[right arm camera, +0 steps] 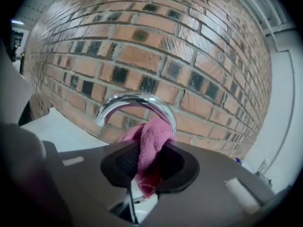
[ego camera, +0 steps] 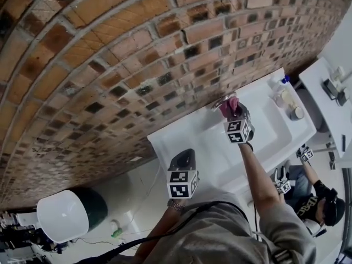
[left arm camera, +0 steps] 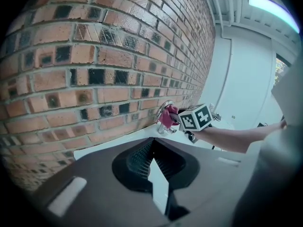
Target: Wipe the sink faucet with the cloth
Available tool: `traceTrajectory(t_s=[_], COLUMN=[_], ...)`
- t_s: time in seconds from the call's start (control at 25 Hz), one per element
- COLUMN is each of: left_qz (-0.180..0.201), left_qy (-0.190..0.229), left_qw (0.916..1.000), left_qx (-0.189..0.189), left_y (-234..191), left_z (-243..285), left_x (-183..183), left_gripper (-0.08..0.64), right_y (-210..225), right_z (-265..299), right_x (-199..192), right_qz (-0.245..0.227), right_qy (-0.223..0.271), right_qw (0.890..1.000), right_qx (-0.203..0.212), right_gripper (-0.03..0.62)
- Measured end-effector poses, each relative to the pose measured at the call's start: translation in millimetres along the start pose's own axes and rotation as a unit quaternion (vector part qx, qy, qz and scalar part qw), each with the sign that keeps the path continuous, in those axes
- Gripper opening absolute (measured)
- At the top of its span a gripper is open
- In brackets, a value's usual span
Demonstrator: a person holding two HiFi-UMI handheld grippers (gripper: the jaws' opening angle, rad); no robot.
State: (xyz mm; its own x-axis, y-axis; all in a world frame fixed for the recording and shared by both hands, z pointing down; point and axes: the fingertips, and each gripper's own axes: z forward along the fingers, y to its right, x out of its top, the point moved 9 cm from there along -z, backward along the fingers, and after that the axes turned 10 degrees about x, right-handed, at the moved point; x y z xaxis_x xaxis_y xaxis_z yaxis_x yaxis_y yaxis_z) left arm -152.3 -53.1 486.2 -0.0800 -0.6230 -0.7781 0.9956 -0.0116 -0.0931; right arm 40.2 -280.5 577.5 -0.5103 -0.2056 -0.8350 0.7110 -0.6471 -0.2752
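A curved chrome faucet (right arm camera: pixel 137 100) rises from the back of a white sink (ego camera: pixel 264 131) set against a brick wall. My right gripper (right arm camera: pixel 147 150) is shut on a pink cloth (right arm camera: pixel 151 136), which is pressed against the inside of the faucet's arch. The head view shows the faucet (ego camera: pixel 221 102) with the cloth (ego camera: pixel 229 107) bunched just below it and the right gripper (ego camera: pixel 234 113) behind it. My left gripper (ego camera: pixel 184 157) hangs over the sink's near left part, shut with nothing in it. From the left gripper view, the cloth (left arm camera: pixel 168 117) wraps the faucet (left arm camera: pixel 163 109).
The brick wall (ego camera: pixel 137 48) stands directly behind the faucet. A spray bottle (ego camera: pixel 281 92) and a round tin (ego camera: pixel 297 113) sit on the sink's right corner. Another person (ego camera: pixel 322 202) crouches at lower right. A white round bin (ego camera: pixel 63 216) stands on the floor at lower left.
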Motion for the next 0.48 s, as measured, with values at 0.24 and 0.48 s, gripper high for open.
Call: traceTrajectory(t_s=[0.24, 0.48], left_qz=[-0.008, -0.003], left_qy=[-0.002, 0.002], left_qw=[0.9999, 1.0], left_qx=[0.01, 0.001], left_y=[-8, -2], left_z=[1, 4], left_x=[-3, 1], left_gripper=[0.018, 0.018], right_y=[-32, -62], right_z=[-2, -10], right_x=[17, 3], right_qz=[-0.192, -0.325], right_qy=[0.035, 0.025], right_qw=[0.981, 0.944], right_qx=[0.019, 0.05], right_gripper=[0.078, 0.078])
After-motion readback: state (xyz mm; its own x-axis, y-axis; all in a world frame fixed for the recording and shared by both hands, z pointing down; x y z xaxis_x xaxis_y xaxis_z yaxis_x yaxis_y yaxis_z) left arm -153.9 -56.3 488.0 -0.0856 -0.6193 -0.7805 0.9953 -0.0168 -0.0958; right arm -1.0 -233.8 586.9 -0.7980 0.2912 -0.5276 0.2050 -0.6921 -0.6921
